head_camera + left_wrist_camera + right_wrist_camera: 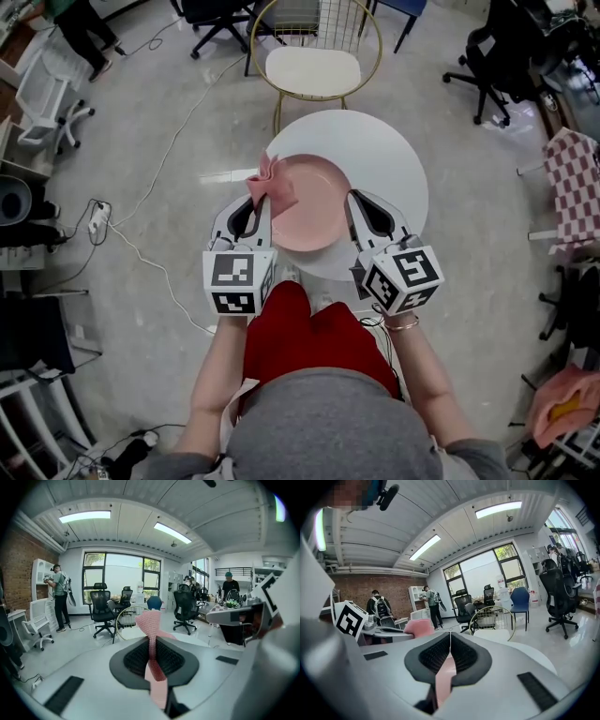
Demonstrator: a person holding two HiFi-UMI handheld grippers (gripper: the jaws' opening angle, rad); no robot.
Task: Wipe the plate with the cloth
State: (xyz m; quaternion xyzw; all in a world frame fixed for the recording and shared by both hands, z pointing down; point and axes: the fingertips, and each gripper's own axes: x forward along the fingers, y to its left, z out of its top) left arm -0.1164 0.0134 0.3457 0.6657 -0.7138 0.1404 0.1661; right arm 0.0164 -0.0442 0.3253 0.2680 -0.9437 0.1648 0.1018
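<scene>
Pink cloth (273, 182) pinched in left hand-held gripper (254, 206), plate (314, 214) rim in right hand-held gripper (360, 202); wire chair (312, 69) beyond table (380, 150).

Bright, even white light from ceiling strip lamps (85, 515) and a washed-out window (121, 581) leaves only faint, soft shadows and a pale sheen on the floor (220, 175) left of centre in the head view, while both gripper views bow strongly and blacken at the corners, the left one blurring the cloth (151, 625) at bottom centre.
</scene>
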